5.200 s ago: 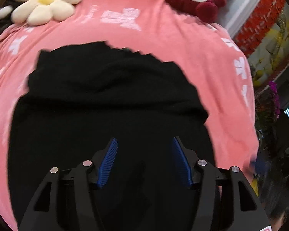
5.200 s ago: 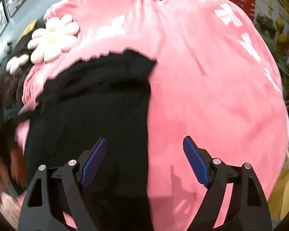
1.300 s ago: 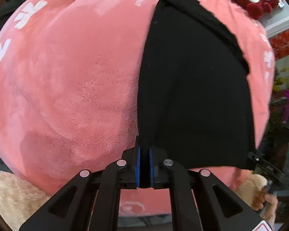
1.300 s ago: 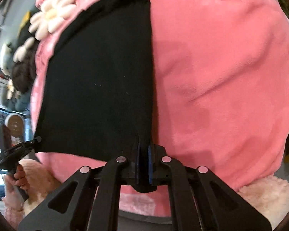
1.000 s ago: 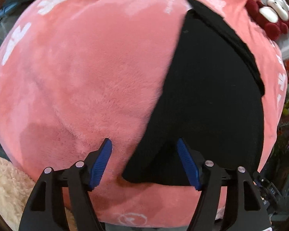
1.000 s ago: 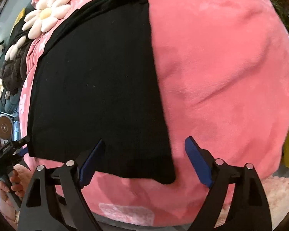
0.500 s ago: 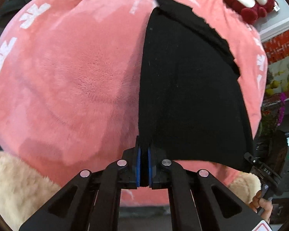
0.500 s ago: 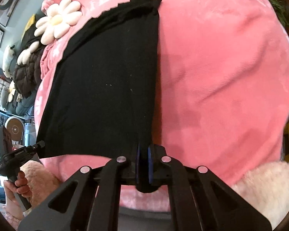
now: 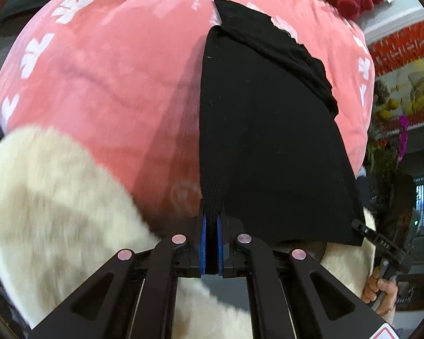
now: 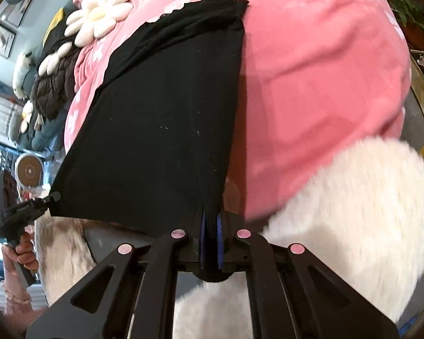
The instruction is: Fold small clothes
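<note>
black cloth [image 9: 268, 130] – corners pinched, L tongs [image 9: 211, 223], R tongs [image 10: 210, 220]

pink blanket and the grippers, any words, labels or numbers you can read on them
None can be read for sure.
Pink blanket: small white script near its far end, too blurred to read; the big white marks are shapes, not letters.
Right gripper: tiny white marking on its body, too small to read.
Left gripper: a red-edged sticker, cut off at the frame corner.

White lettering printed on the pink blanket [image 9: 121, 90], too blurred to read
</note>
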